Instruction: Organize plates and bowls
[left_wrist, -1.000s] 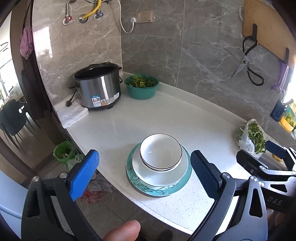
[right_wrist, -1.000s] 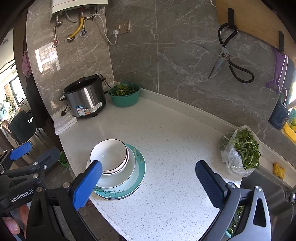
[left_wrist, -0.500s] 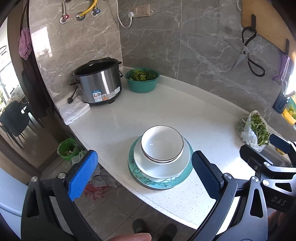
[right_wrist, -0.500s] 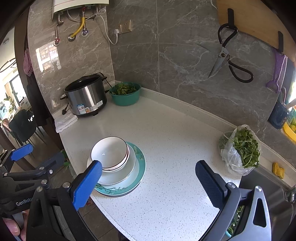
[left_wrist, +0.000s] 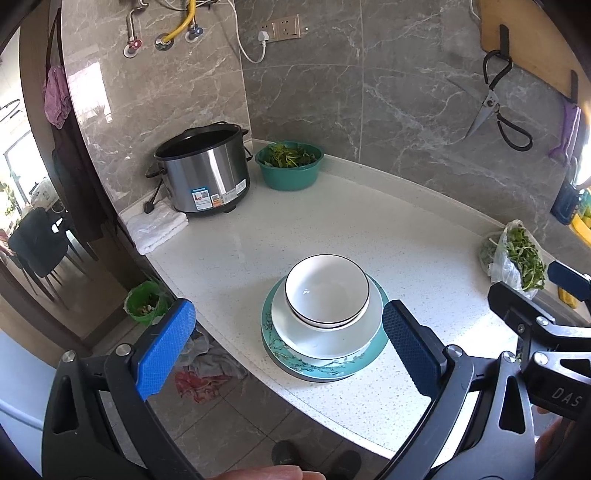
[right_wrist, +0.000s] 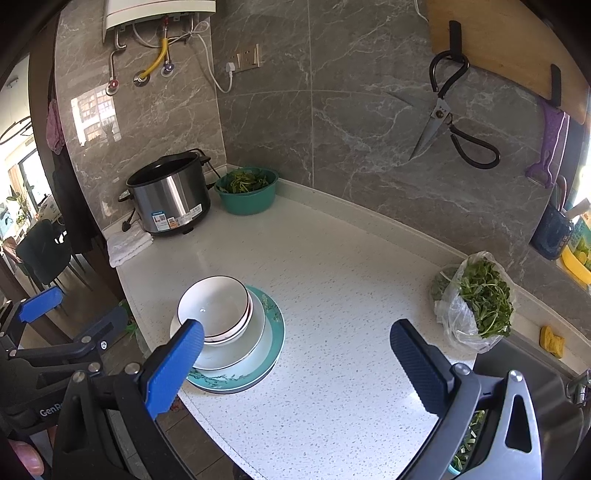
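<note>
White bowls with dark rims (left_wrist: 327, 293) sit nested on a white plate (left_wrist: 325, 339), which rests on a teal patterned plate (left_wrist: 325, 365) near the counter's front edge. The stack also shows in the right wrist view (right_wrist: 214, 306). My left gripper (left_wrist: 288, 347) is open and empty, held back from the stack over the counter edge. My right gripper (right_wrist: 295, 362) is open and empty, to the right of the stack. Each gripper shows in the other's view: the right gripper (left_wrist: 546, 314) and the left gripper (right_wrist: 55, 332).
A steel cooker (left_wrist: 205, 170), a teal basin of greens (left_wrist: 290, 164) and a folded white towel (left_wrist: 157, 227) stand at the back left. A bag of greens (right_wrist: 476, 299) lies at the right by the sink (right_wrist: 524, 373). Scissors (right_wrist: 448, 114) hang on the wall.
Both grippers have drawn back and risen a little from the counter; the stack looks farther away. The dishes have not moved.
</note>
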